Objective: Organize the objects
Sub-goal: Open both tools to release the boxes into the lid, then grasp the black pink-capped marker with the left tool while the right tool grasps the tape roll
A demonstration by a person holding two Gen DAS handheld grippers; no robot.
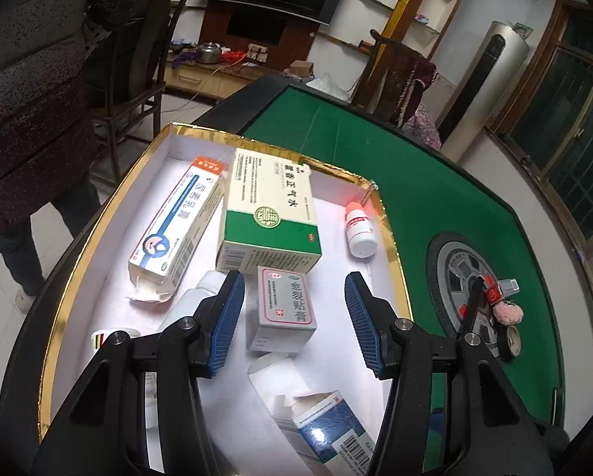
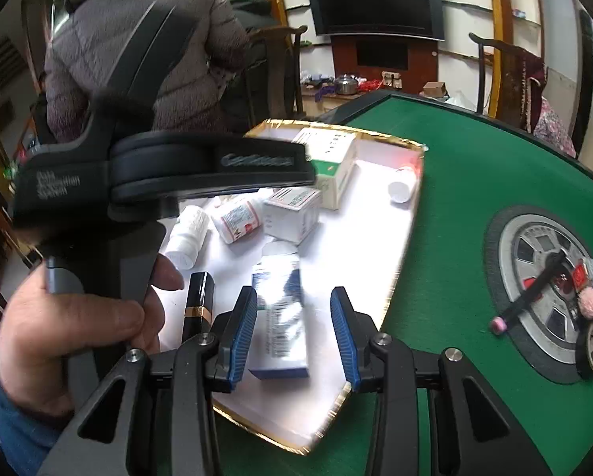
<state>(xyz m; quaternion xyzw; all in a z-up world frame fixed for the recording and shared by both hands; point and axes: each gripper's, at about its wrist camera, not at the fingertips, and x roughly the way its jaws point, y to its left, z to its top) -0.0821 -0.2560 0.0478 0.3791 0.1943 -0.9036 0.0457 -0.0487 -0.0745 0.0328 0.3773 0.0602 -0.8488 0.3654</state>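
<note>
Fig.: white gold-rimmed tray [image 1: 391, 246] w/ medicine items. Left gripper [image 1: 294, 323] over tray centre, fingers apart, nothing clamped; grey box [image 1: 284, 309] lies between them, pads clear. Right gripper [image 2: 292, 331] fingers apart, astride blue-white box [image 2: 282, 317] near tray's front rim, not touching. Likely next: lower squarely, close on long sides. Open felt lies right of tray; bottles [image 2: 217, 226] crowd left.
</note>
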